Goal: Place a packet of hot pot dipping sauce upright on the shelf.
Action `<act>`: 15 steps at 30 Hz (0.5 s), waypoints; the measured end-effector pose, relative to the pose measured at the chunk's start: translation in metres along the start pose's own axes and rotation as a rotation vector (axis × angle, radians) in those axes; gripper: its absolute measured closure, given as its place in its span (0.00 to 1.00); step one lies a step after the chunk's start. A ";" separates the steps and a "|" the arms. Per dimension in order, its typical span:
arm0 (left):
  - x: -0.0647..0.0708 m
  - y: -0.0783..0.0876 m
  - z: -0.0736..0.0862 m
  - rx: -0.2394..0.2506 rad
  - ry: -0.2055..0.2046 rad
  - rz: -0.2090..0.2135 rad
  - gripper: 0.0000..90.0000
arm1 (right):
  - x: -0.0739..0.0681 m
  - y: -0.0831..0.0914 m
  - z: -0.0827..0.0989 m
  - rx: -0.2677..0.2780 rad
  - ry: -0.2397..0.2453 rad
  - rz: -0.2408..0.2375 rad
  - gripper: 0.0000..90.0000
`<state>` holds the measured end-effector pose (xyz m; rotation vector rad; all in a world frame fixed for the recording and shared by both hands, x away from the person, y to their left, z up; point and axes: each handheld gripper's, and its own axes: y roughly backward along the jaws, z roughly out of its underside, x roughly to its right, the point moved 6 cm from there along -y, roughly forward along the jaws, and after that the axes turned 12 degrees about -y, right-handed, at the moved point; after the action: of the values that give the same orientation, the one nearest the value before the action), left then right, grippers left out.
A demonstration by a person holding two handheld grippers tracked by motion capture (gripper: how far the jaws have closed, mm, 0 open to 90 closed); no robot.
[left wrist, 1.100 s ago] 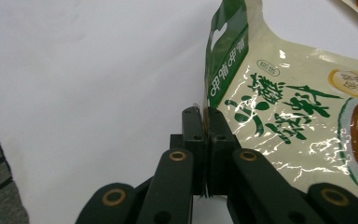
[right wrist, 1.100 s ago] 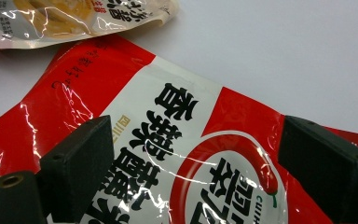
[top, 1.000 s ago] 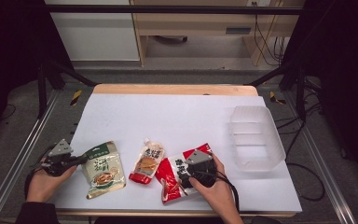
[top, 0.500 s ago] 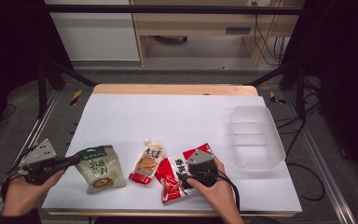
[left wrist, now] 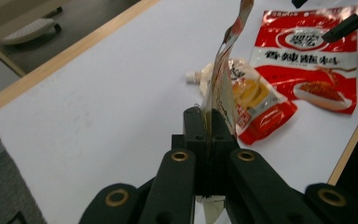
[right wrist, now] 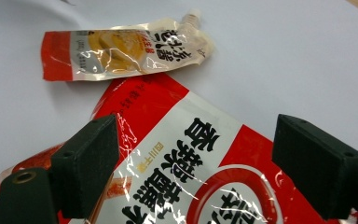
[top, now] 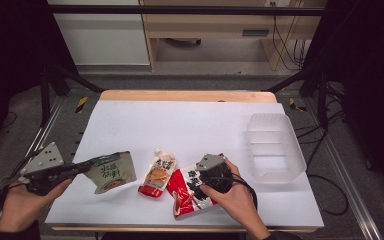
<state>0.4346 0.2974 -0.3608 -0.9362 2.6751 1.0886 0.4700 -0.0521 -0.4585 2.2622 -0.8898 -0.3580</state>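
A: White sheeting covers your table (top: 190, 125), with a wooden edge along the far side and dark floor and cables around it. Where is your left gripper (top: 82, 167)?

B: You hold it at the table's near left corner, and its jaws are clamped on the edge of the green pouch (top: 112, 172). From the high view the pouch hangs out from the jaws toward the middle of the table. In the left gripper view you see that pouch (left wrist: 221, 84) edge-on, standing up from between the closed jaws.

A: And your right gripper (top: 212, 175)?

B: You have it over the red packet (top: 190, 192) near the table's front edge, your hand (top: 230, 192) behind it. In the right gripper view the two jaws stand wide apart, one to each side of the red packet (right wrist: 191, 168), and neither pad presses on it; whether they touch it I cannot tell.

A: What lies between the two?

B: The orange spout pouch (top: 157, 175), flat on the table, its cap pointing to the far side. It sits just beside the red packet, and in the right gripper view the spout pouch (right wrist: 126, 46) appears to touch the packet's upper corner.

A: Anything else on your table?

B: A clear plastic tray (top: 274, 150) at the right side, well apart from the packets.
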 end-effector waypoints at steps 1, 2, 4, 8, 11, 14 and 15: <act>-0.001 -0.005 -0.009 0.019 -0.004 0.020 1.00 | 0.001 0.002 -0.002 -0.012 0.022 -0.009 0.17; -0.001 -0.005 -0.009 0.019 -0.004 0.020 1.00 | 0.001 0.002 -0.002 -0.012 0.022 -0.009 0.17; -0.004 -0.011 -0.016 0.026 -0.009 0.031 1.00 | 0.002 0.010 -0.007 -0.066 0.094 -0.042 0.18; -0.008 -0.025 -0.029 0.030 -0.026 0.038 1.00 | 0.006 0.014 -0.012 -0.109 0.131 -0.037 0.17; -0.009 -0.036 -0.045 0.034 -0.052 0.054 1.00 | 0.013 0.020 -0.024 -0.122 0.160 -0.021 0.16; -0.011 -0.040 -0.051 0.037 -0.062 0.055 1.00 | 0.017 0.021 -0.032 -0.125 0.162 -0.018 0.14; -0.013 -0.044 -0.057 0.041 -0.070 0.067 1.00 | 0.021 0.021 -0.039 -0.135 0.170 -0.018 0.13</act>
<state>0.4773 0.2418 -0.3408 -0.7914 2.6790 1.0539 0.4927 -0.0585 -0.4161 2.1418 -0.7357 -0.2222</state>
